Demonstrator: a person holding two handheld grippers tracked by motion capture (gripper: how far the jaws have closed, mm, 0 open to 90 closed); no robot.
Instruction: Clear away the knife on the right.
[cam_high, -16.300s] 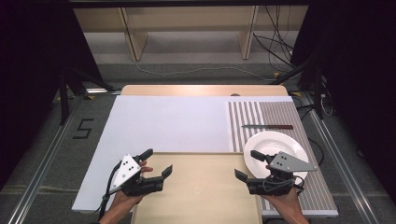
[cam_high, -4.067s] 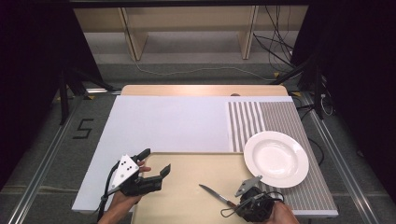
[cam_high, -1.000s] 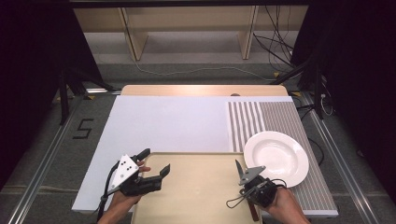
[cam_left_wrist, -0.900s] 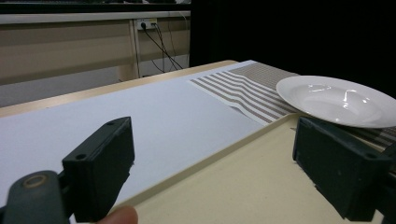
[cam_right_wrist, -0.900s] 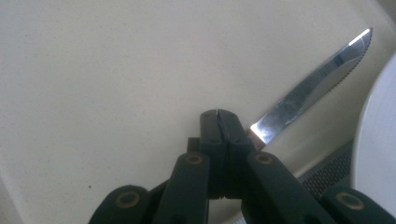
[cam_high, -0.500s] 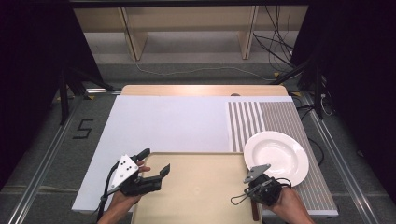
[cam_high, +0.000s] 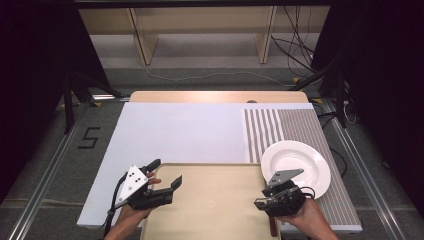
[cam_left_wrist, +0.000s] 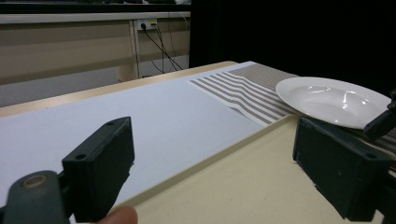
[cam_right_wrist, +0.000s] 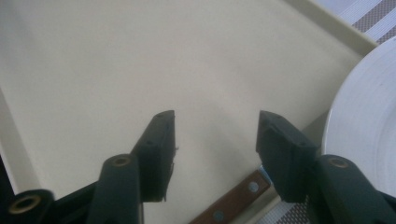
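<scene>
The right gripper (cam_right_wrist: 212, 154) hangs low over the tray's (cam_high: 215, 200) right edge, and its jaws have just been opening: they stand apart with nothing between them. Below them lies the knife (cam_right_wrist: 233, 200), wooden handle (cam_high: 272, 227) resting half on the tray's rim beside the plate (cam_high: 300, 162). Perched like that, I judge it could slide or tip off if a jaw nudges it on the way up. The left gripper (cam_high: 167, 177), spread and empty, hovers at the tray's left edge; jostling the tray could also shift the knife. Beyond, the striped mat (cam_high: 280, 125) lies under the plate.
</scene>
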